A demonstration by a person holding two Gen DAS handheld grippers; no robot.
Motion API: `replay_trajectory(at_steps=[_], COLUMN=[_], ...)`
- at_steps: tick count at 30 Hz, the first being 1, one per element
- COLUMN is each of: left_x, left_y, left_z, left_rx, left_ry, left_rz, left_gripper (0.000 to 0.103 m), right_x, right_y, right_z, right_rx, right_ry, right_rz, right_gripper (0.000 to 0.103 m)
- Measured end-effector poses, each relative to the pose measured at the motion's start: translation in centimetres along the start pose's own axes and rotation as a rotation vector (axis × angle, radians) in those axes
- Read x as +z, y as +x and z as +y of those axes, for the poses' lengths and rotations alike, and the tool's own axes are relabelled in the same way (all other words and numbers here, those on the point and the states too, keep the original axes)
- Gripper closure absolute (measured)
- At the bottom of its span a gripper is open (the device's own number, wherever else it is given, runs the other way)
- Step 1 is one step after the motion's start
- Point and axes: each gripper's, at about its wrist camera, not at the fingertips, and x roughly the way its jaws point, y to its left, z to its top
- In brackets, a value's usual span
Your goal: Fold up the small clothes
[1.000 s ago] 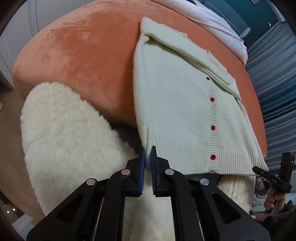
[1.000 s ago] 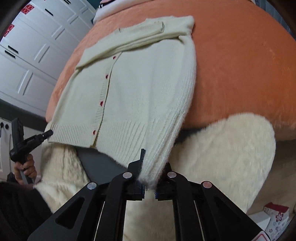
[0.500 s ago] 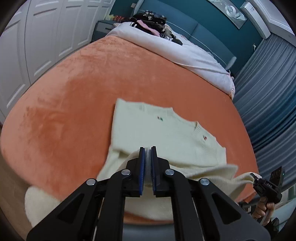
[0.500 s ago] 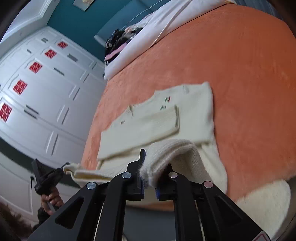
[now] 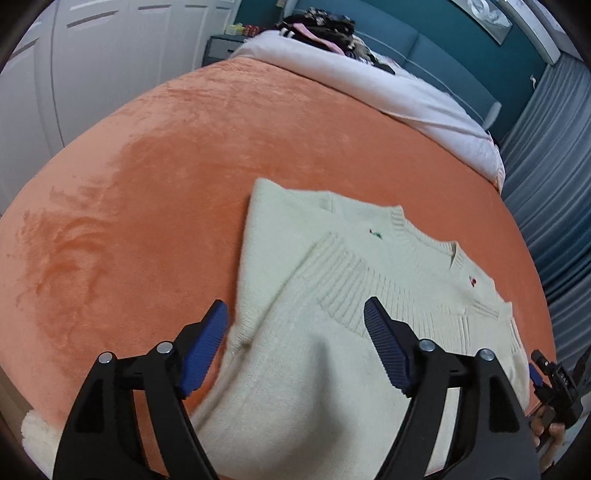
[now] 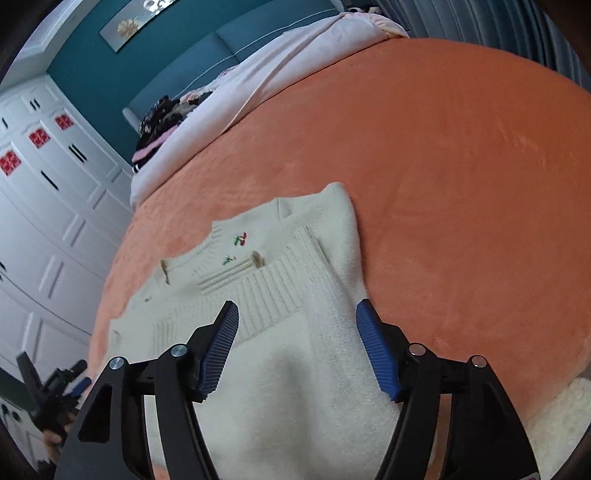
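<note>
Cream knit cardigan (image 5: 332, 369) lies on the orange blanket (image 5: 147, 184) that covers the bed, near the bed's foot edge. Lower half is doubled up over the upper half; the ribbed hem band (image 5: 354, 291) now runs across the chest, just short of the neckline. Ribbed collar (image 5: 424, 236) shows beyond the hem. Small cherry embroidery (image 6: 240, 239) sits beside the collar, seen clearly in the right wrist view; a red dot near the collar in the left wrist view may be a button or more embroidery, cannot tell which.

Left claw (image 5: 295, 343): jaws opening, blue pads well apart. Folded cloth lies under and between the jaws, pads not pressing on it. One pad is over the cardigan's outer edge, next to bare blanket; the other is over the hem band.

Right claw (image 6: 297, 345): jaws opening as well, pads spread wide. Cardigan lies beneath and between them, no pinch on the knit. The fabric right under both claws is blurred.

Each view catches the other claw low at the frame's edge, with a hand on its grip: right one at (image 5: 554, 380), left one at (image 6: 55, 384).

Surroundings: pale pink duvet (image 5: 388, 88) bunched at the head of the bed, a dark heap of clothes (image 5: 321, 26) on it. Teal headboard (image 5: 443, 48) behind. White wardrobe doors (image 6: 44, 206) with red paper cutouts. Grey curtains (image 5: 554, 184). A fluffy white rug (image 6: 561, 417) shows below the bed's edge.
</note>
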Motion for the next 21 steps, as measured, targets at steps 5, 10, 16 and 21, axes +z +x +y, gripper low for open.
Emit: replay_trajectory(at_steps=[5,10,16,21], left_x=[-1.0,-1.1,2.6,8.3], left_y=[2.7,0.9,-6.6,-5.3], left_z=[-2.2,-1.5,-4.3,-4.2], left_rx=[0.07,-0.002,-0.093,-0.053], left_ry=[0.067,0.023,0.078,0.05], left_rz=[0.061,0.088,-0.078,-0.119], left_gripper=[0.038,0.093,0.093,0.093], right_x=[-0.4,-1.4,1.8,7.7], right_y=[2.3,1.0,-7.4,-7.8], right_z=[0.3,0.6,3.5,4.2], right_rx=[-0.056,-0.071,0.14,0.179], right_ry=[-0.075,-0.133,-0.158,-0.11], right_rz=[0.049,0.071,-0.131,-0.235], right_gripper=[0.037,0.091,0.092,0.092])
